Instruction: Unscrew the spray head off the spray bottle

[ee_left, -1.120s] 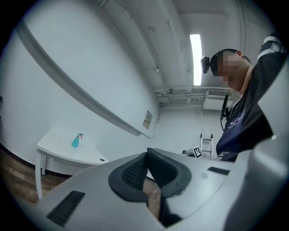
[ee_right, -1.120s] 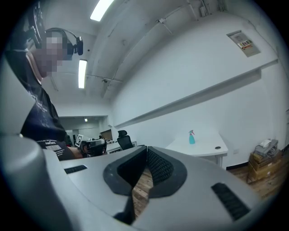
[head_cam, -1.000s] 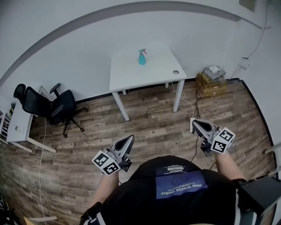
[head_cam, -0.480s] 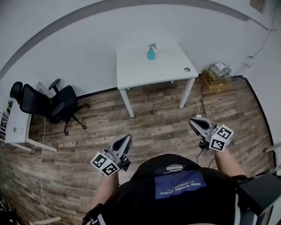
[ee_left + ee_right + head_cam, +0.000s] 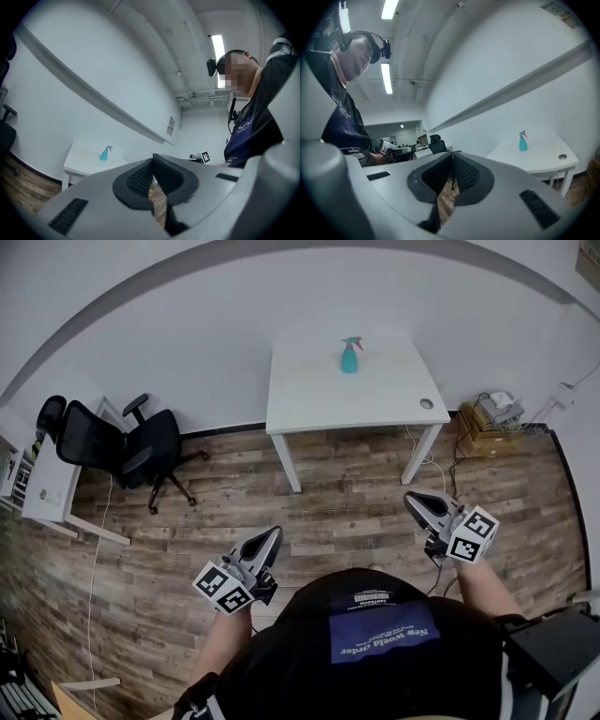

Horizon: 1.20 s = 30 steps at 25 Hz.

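Head view: bottle (image 5: 350, 356) is seen upright near the table's (image 5: 309, 404) far edge, well ahead of both grippers, jaws closed and empty, right gripper (image 5: 413, 502) judged slightly nearer than left gripper (image 5: 272, 536).

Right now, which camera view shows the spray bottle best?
The right gripper view: the spray bottle stands side-on, its spray head clear above the body. The head view shows it from above; the left gripper view, smaller.

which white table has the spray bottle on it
The table at the wall straight ahead, with the teal bottle; not the desk by the chair.
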### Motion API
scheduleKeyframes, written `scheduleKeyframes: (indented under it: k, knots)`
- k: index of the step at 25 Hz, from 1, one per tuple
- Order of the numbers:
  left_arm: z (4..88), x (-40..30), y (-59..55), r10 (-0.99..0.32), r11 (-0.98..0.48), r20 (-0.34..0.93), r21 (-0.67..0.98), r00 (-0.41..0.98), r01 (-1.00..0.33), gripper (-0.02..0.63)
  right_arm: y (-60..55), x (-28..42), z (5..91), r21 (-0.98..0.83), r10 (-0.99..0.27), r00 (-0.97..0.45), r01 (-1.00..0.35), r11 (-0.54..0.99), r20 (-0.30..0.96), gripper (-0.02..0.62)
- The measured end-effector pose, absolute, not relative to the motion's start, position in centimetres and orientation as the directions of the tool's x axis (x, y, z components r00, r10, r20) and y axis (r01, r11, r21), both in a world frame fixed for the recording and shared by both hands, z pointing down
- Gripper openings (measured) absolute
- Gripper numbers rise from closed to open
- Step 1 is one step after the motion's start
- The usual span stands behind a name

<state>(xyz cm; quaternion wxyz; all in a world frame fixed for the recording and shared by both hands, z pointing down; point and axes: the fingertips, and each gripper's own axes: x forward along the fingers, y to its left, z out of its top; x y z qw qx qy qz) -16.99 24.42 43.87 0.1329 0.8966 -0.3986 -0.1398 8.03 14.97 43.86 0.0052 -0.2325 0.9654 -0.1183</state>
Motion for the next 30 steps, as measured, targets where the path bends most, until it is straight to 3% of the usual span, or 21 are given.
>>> scheduleKeyframes:
  k: [8,18,30]
  knots:
    - [42.0,-10.3,16.8,-0.801,-0.594,-0.167,0.34,0.575,-0.729,0.002,5.5,13.6,41.6,-0.199,-0.366,-0.931,-0.36,0.911,0.011,-0.003]
    - [41.7,-2.3,8.8,-0.805,-0.587,-0.143,0.332,0.576,-0.738,0.002,-2.9,21.3,42.4,-0.226,-0.362,-0.932,-0.351,0.908,-0.004,-0.003]
    - [43.0,-3.0,1.5,-0.746,-0.653,-0.151,0.356,0.649,-0.668,0.002,-7.2,21.9,43.7,-0.231,-0.439,-0.898,-0.431,0.872,0.019,-0.003]
